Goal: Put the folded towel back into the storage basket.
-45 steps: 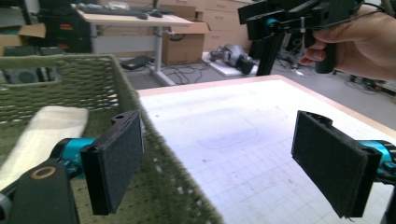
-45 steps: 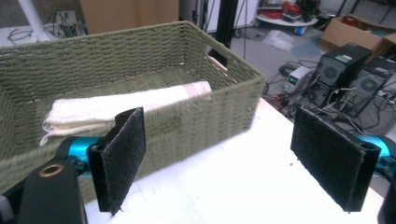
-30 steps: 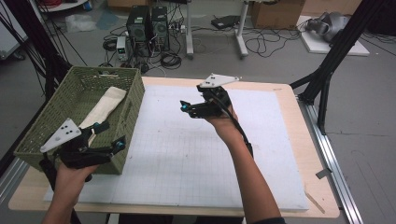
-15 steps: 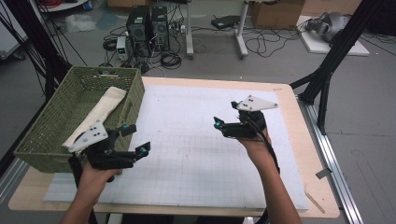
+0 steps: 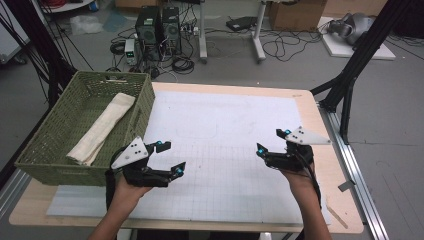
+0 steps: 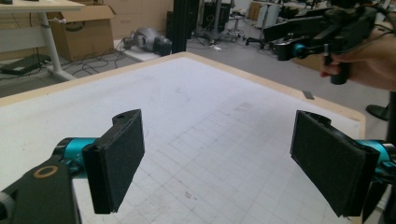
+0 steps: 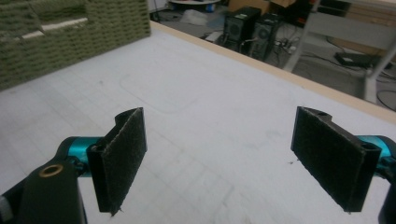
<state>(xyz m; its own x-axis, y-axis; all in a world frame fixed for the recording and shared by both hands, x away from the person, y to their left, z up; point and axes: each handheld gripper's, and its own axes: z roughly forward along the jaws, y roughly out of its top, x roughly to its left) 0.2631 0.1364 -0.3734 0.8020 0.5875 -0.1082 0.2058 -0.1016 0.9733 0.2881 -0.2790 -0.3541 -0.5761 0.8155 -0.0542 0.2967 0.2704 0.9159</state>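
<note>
- The left gripper (image 5: 169,158) hangs over the near left of the white mat (image 5: 225,150), just right of the basket (image 5: 65,165); its jaws stand wide with nothing between them.
- In the left gripper view its jaws (image 6: 224,172) frame bare gridded mat, and the other hand (image 6: 364,65) shows far off at the upper right with its gripper.
- The right gripper (image 5: 274,141) hangs over the mat's near right side, well apart from the left one; its jaws are wide too and hold nothing.
- In the right gripper view the jaws (image 7: 233,161) frame bare mat, with the basket's woven wall (image 7: 70,32) at the upper left.
- The green basket sits at the desk's (image 5: 330,150) left edge, with a rolled cream cloth (image 5: 102,127) lying lengthwise inside it.
- Past the desk, two computer towers (image 5: 159,25) and loose cables (image 5: 280,47) lie on the floor.
</note>
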